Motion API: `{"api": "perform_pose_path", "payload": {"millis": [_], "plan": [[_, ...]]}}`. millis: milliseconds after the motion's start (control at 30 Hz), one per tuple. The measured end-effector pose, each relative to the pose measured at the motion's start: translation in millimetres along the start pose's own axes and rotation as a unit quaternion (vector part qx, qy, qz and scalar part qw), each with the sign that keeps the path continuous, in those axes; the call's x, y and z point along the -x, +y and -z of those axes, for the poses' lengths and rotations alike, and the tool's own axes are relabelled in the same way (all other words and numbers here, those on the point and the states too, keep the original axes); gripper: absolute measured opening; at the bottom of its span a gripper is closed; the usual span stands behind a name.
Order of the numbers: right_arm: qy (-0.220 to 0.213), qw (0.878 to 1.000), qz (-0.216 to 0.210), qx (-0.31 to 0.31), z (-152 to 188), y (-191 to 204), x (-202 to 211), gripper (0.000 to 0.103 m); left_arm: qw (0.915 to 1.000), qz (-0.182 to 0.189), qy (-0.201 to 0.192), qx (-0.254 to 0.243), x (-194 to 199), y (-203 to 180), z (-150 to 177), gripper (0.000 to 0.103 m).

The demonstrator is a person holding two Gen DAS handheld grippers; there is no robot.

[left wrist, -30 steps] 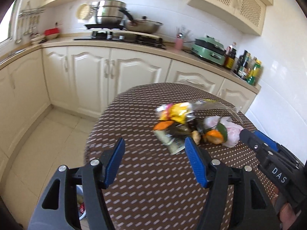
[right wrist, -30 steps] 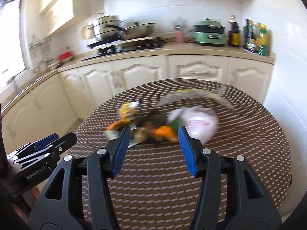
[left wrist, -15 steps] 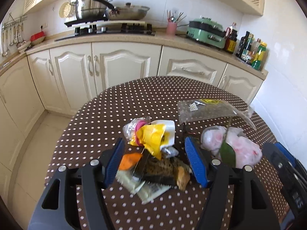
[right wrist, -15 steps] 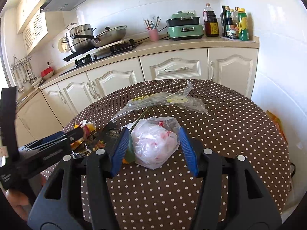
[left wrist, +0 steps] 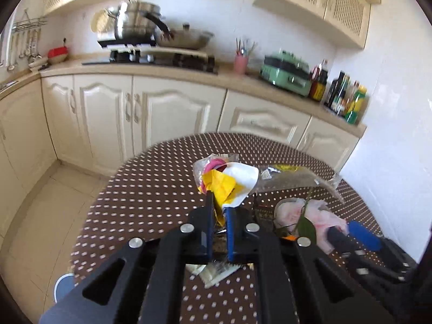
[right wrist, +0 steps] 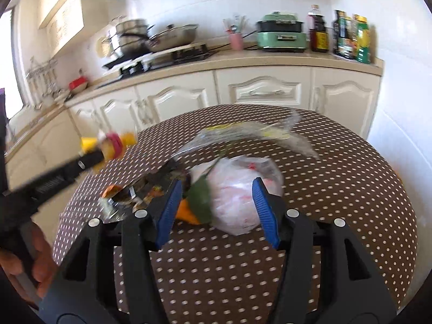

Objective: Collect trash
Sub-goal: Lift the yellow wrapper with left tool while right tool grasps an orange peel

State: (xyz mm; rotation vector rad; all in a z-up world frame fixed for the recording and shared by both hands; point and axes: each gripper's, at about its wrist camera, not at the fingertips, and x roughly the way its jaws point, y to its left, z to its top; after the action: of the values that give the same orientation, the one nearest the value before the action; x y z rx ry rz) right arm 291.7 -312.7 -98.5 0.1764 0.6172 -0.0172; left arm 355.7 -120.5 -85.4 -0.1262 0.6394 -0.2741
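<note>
The left gripper (left wrist: 219, 210) is clenched on a crumpled yellow, white and pink wrapper (left wrist: 226, 181), whose lower edge is pinched between the two blue pads (left wrist: 230, 232) while the rest fans out just past the tips. Seen from the right wrist, that same wrapper (right wrist: 108, 144) hangs at the end of the left tool, lifted above the near edge of the round brown table with white polka dots (right wrist: 351, 189), off to the right gripper's left.

The right gripper (right wrist: 216, 208) is spread wide, its blue pads (right wrist: 168, 210) on either side of a knotted translucent white plastic bag with pink and red marks (right wrist: 243, 194). The bag lies on the table between the fingers; I cannot tell whether the pads touch it. A dark green leaf (right wrist: 201, 199) and an orange peel scrap (right wrist: 187, 214) sit against the bag's left side, just inside the left pad. Farther left of that pad is a heap of dark flattened packets (right wrist: 140, 191), blurred. Beyond the bag, ahead of the fingertips, lies a clear crinkled plastic sleeve with yellow print (right wrist: 251, 135).

From the left wrist, the white bag (left wrist: 310, 213) is to the right of the left tool, with the right gripper's blue tip (left wrist: 363, 232) beside it, and the clear sleeve (left wrist: 297, 178) is ahead and to the right.
</note>
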Motion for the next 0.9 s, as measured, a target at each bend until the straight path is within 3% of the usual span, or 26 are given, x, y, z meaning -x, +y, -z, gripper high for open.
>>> {"api": "perform_pose_path", "payload": {"millis": [200, 500, 567, 600, 733, 767, 900], "plan": [[0.044, 0.997, 0.0, 0.061, 8, 31, -17, 0.039, 0.9999, -0.001, -0.009, 0.014, 28, 16, 13, 0.007], [0.087, 0.991, 0.015, 0.096, 17, 42, -42, 0.032, 0.9996, 0.002, 0.004, 0.028, 38, 37, 27, 0.007], [0.085, 0.991, 0.021, 0.1, 17, 43, -42, 0.028, 0.9995, 0.004, 0.002, 0.03, 42, 39, 29, 0.007], [0.082, 0.991, 0.024, 0.101, 17, 43, -41, 0.02, 0.9995, 0.007, 0.001, 0.031, 44, 41, 30, 0.007], [0.041, 0.994, 0.028, 0.1, 14, 45, -22, 0.015, 0.9991, 0.012, -0.006, 0.041, 56, 49, 34, 0.007], [0.033, 0.994, 0.028, 0.098, 13, 46, -17, 0.009, 0.9988, 0.014, -0.007, 0.046, 58, 53, 34, 0.007], [-0.009, 0.996, 0.025, 0.09, 8, 52, 7, 0.008, 0.9977, 0.021, -0.015, 0.063, 71, 66, 36, 0.007]]}}
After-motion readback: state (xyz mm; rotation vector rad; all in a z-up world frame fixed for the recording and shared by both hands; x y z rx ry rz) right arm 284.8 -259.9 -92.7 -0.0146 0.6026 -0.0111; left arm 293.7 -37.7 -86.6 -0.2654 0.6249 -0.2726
